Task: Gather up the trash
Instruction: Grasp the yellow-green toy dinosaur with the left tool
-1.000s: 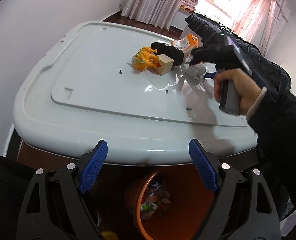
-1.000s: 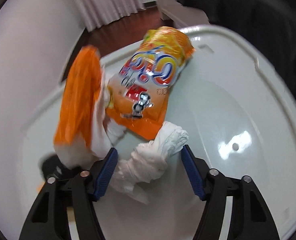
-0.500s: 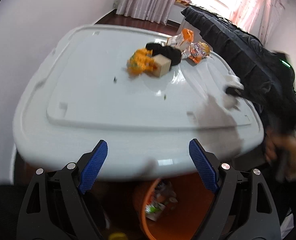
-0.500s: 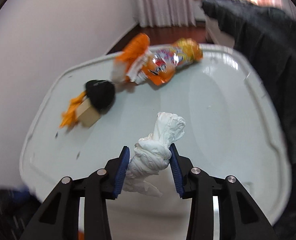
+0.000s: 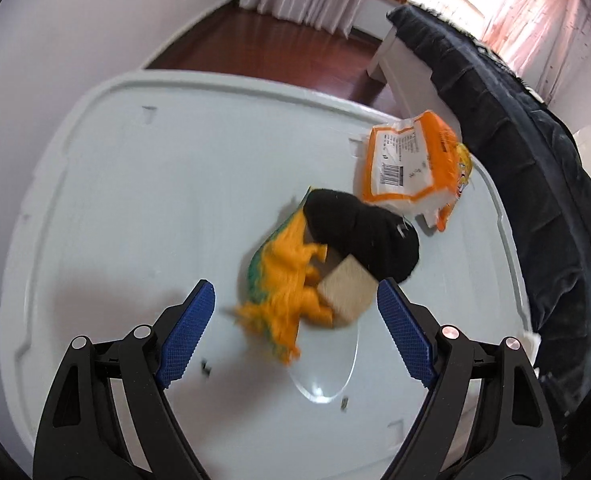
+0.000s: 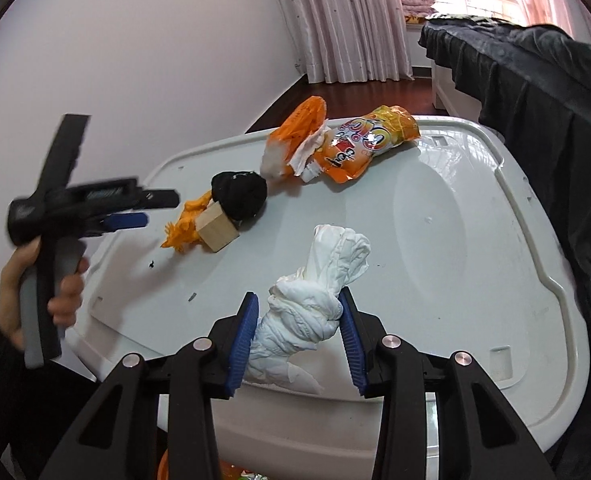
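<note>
My right gripper (image 6: pixel 297 316) is shut on a crumpled white tissue wad (image 6: pixel 319 292), held above the near edge of the white plastic lid (image 6: pixel 455 240). My left gripper (image 5: pixel 295 312) is open and hovers over the lid, just short of an orange toy dinosaur (image 5: pixel 287 280), a wooden block (image 5: pixel 347 292) and a black cloth lump (image 5: pixel 359 232). In the right wrist view the left gripper (image 6: pixel 127 210) shows at the left, beside the dinosaur (image 6: pixel 183 228). Two orange snack wrappers (image 6: pixel 351 144) lie at the lid's far side; one also shows in the left wrist view (image 5: pixel 411 172).
An orange bin rim (image 6: pixel 163 460) peeks out below the lid's near edge. A dark blanket-covered bed (image 5: pixel 535 160) runs along the right side. A white wall stands on the left; curtains and a window are at the back.
My right gripper has pulled back toward the lid's near edge with the tissue. My left gripper has moved forward over the lid, close to the dinosaur and block.
</note>
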`<act>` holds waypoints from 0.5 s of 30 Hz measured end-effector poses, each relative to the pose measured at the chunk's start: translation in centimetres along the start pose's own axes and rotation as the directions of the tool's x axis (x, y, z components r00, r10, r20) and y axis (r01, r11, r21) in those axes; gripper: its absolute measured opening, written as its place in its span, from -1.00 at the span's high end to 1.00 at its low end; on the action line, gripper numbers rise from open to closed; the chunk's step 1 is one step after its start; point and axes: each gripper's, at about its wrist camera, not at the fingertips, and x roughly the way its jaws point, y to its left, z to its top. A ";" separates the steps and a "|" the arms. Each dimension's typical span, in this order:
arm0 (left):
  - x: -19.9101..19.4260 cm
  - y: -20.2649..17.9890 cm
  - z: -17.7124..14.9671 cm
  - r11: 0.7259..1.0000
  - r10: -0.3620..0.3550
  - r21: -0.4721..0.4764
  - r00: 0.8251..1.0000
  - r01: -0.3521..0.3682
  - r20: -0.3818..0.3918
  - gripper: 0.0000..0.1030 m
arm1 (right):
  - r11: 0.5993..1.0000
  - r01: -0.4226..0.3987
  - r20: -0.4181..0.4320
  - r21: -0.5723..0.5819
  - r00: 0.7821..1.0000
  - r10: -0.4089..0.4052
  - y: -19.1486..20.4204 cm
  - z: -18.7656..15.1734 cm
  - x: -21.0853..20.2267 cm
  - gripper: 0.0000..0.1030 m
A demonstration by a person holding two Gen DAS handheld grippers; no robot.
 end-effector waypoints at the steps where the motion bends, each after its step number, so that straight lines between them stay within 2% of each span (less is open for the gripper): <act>1: 0.5 0.1 0.6 1.000 0.011 -0.006 1.000 -0.011 -0.015 -0.58 | 1.000 -0.003 -0.007 0.013 1.000 0.003 -0.3 0.0 0.2 0.21; 7: 3.3 0.5 0.9 0.997 0.081 0.002 0.992 -0.081 -0.098 -0.59 | 0.996 -0.028 -0.027 0.081 0.999 0.030 -1.5 0.1 0.6 0.21; 10: 3.2 0.4 0.5 0.997 0.079 -0.001 0.994 -0.080 -0.079 -0.58 | 0.995 -0.038 -0.021 0.092 0.999 0.040 -1.6 0.2 0.6 0.21; 15: 3.2 0.7 -0.2 1.000 0.023 -0.016 0.994 -0.025 -0.105 -0.59 | 0.996 -0.044 -0.021 0.074 0.999 0.046 -1.0 0.3 0.5 0.21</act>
